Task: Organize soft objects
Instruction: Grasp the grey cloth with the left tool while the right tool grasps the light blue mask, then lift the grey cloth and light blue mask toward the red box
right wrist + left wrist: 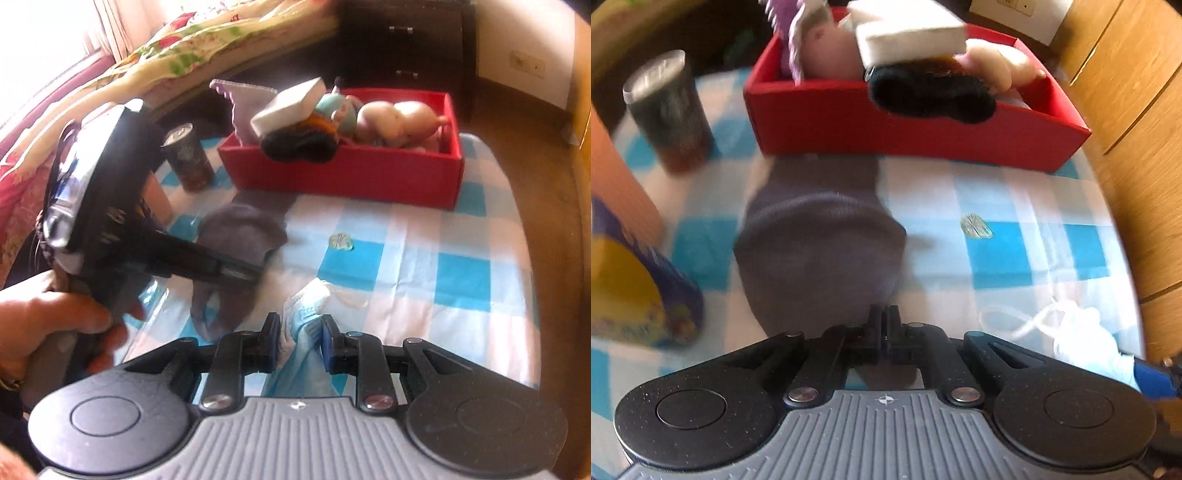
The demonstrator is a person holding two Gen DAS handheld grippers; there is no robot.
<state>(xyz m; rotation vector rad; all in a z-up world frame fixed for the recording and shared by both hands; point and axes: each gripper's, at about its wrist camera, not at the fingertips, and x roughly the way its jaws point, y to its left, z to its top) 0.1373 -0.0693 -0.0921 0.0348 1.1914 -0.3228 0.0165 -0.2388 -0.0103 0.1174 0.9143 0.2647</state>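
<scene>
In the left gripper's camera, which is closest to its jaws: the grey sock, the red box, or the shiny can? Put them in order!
1. Grey sock, right at the jaws, centre.
2. Shiny can, upper left on the checked cloth.
3. Red box, beyond the sock, top centre; nearly level with the can.

Red box [908,129], grey sock [816,243] (blue-and-white checked cloth [1015,206] beneath).

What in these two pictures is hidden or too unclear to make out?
- Grey sock: left wrist view, blurred; its near end hides behind the left tool.
- Red box: both views, its floor is covered by the white sponge, dark fabric and toys piled inside.
- Pale blue cloth: right wrist view, its lower part is hidden behind the right tool.
- Small clear thing on the checked cloth: too small to identify.
- Can: label blurred.
</scene>
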